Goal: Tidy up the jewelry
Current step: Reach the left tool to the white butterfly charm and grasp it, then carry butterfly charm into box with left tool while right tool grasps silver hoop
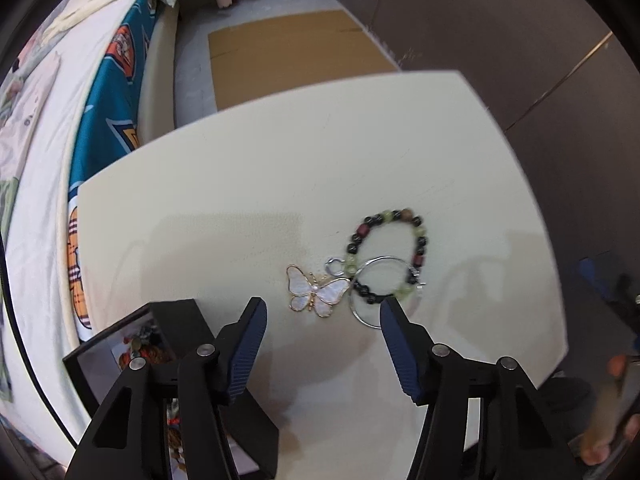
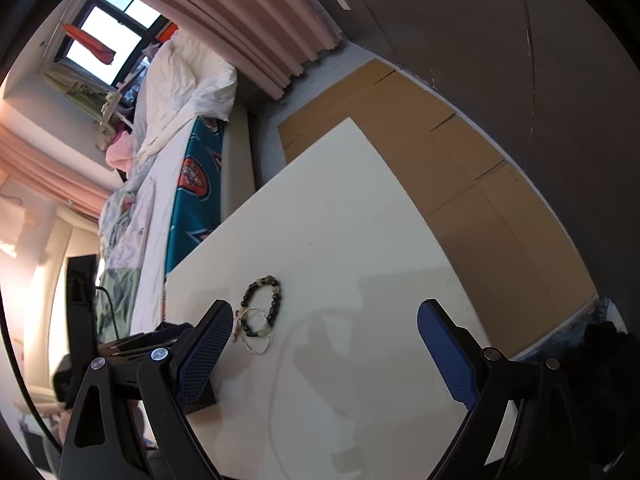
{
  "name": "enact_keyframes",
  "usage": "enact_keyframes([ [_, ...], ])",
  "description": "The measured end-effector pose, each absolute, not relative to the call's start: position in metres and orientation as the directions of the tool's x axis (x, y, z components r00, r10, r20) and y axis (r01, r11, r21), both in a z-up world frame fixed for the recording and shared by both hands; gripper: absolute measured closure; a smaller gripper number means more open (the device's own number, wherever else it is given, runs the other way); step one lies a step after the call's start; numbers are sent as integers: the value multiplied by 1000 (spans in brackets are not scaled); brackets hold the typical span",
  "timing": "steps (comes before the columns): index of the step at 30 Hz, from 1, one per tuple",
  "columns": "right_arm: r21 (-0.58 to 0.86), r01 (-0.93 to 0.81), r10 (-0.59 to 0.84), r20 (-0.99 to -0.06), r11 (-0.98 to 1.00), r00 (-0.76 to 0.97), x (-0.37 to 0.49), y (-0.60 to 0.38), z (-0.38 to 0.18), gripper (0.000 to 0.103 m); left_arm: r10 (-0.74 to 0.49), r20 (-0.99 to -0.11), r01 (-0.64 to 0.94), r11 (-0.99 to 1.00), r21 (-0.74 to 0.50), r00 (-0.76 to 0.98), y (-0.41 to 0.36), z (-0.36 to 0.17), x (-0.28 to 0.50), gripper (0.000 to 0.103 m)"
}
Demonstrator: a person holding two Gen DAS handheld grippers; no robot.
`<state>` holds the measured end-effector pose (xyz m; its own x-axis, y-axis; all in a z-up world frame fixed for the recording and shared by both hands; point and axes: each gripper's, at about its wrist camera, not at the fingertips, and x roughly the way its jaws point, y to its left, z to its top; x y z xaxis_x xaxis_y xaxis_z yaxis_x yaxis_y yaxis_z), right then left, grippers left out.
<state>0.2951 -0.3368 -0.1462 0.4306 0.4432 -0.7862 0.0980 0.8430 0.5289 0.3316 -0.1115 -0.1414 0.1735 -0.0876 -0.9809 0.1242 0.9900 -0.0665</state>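
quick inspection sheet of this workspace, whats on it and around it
surface: white table, mostly bare
job's things: butterfly pendant, beaded bracelet overlapping a wire hoop, black box at the table's left edge
clutter: nothing seen
grippers: left tongs open above the pendant; right tongs open, holding nothing
cables: dark cord beside the bed
surroundings: bed, pink curtain, cardboard on the floor
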Motion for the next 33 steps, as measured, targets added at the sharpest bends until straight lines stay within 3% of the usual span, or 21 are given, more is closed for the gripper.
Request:
enact_keyframes([
  [9, 588, 110, 509, -766, 801, 393, 306, -334, -160, 9, 48, -983, 153, 985, 75, 176, -118, -165, 339, 43],
  [13, 592, 103, 518, -766, 800, 380, 309, -325, -163, 9, 70, -980, 156, 983, 100, 186, -117, -165, 341, 57],
  [18, 595, 95, 528, -767, 798, 366, 313, -317, -166, 9, 49, -985, 182, 980, 79, 168, -117, -164, 346, 62],
  [33, 580, 81, 522, -778, 810, 350, 314, -308, -167, 9, 40, -993, 215, 975, 63, 107, -115, -168, 356, 62],
])
